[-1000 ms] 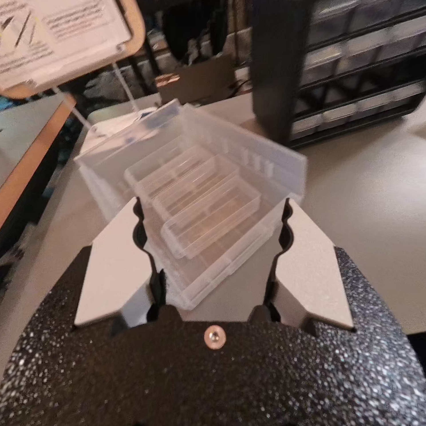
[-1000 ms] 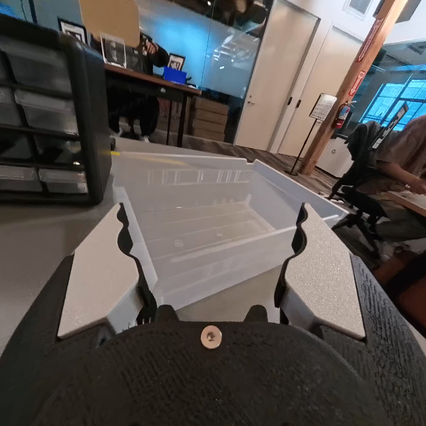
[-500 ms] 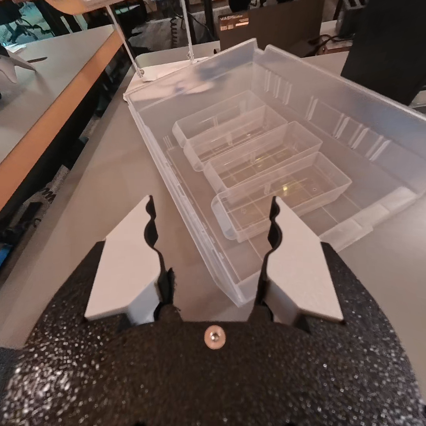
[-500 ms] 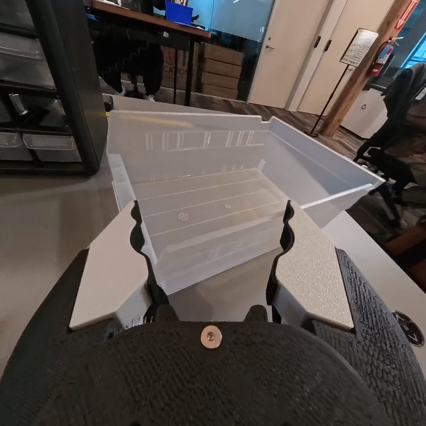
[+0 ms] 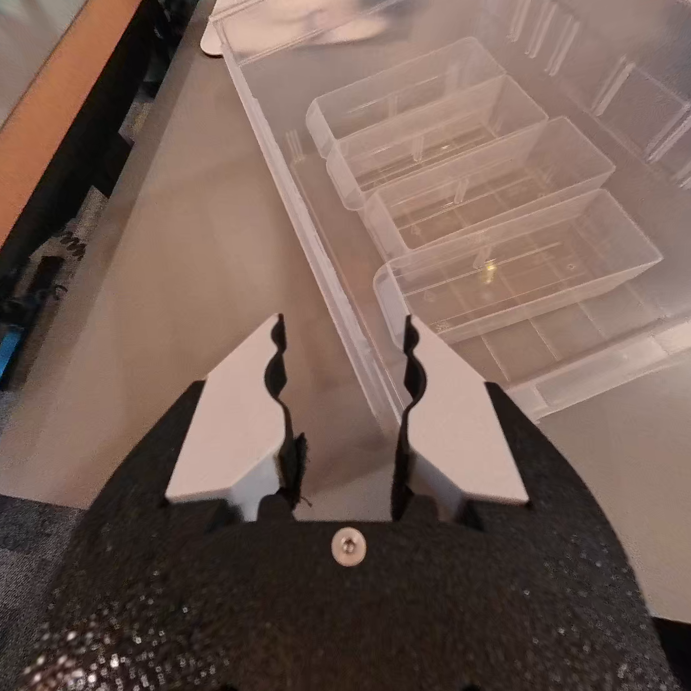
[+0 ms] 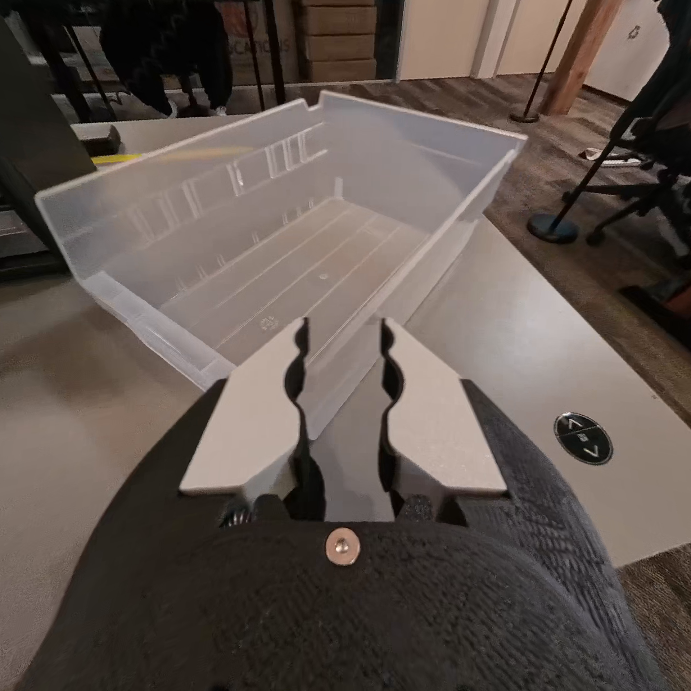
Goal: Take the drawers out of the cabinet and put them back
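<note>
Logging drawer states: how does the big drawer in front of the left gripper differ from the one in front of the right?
The left-view drawer holds four small clear bins in a row; the right-view drawer is empty. The left gripper straddles the left-view drawer's long side wall; the right gripper straddles a wall near the right-view drawer's corner. Both drawers are translucent plastic, out on the grey table.

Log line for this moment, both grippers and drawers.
left gripper open at tray-filled drawer wall | right gripper open at empty drawer wall
</note>
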